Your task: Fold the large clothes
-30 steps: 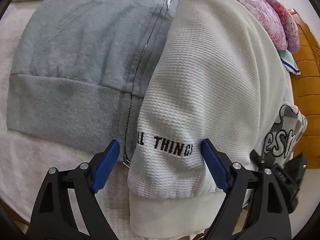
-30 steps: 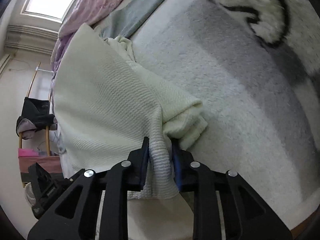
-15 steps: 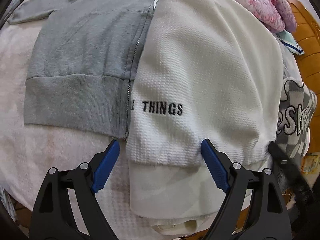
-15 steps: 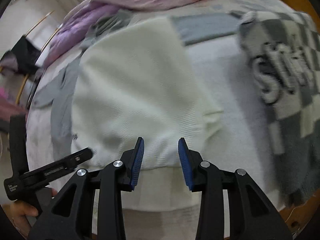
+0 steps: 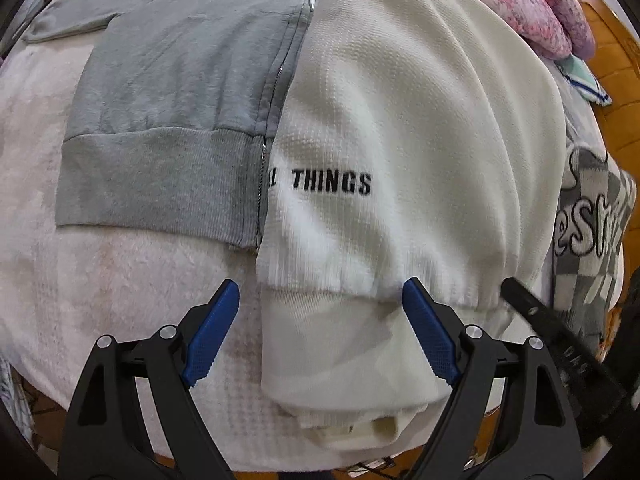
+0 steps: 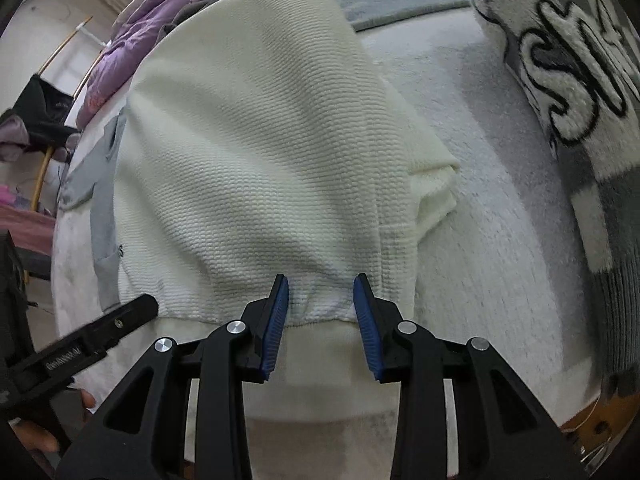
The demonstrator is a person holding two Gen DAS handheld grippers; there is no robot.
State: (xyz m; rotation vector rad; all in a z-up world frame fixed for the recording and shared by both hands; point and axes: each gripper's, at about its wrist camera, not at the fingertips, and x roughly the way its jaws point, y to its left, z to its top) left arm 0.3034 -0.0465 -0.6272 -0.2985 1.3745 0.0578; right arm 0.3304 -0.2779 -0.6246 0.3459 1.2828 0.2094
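Observation:
A white waffle-knit sweatshirt point(image 5: 400, 128) with black "THINGS" lettering lies folded on the bed; it also shows in the right wrist view point(image 6: 256, 160). Its ribbed hem hangs at the near bed edge. My left gripper point(image 5: 320, 312) is open and empty, its blue pads either side of the hem. My right gripper point(image 6: 320, 300) is open and empty just above the folded edge. The right gripper's black finger point(image 5: 540, 320) shows at the right of the left wrist view. The left gripper point(image 6: 80, 344) shows at the left of the right wrist view.
A grey zip hoodie point(image 5: 180, 92) lies flat under the sweatshirt's left side. A grey-and-white checked fleece garment point(image 6: 572, 80) lies to the right. Pink and purple bedding point(image 5: 540, 4) is piled at the back. A wooden bed frame point(image 5: 616, 92) is at the right. The white fleece blanket point(image 6: 500, 248) covers the bed.
My right gripper has let go of the white sweatshirt and opened, then drawn back to the hem. My left gripper has backed off and risen, so more of the bed shows.

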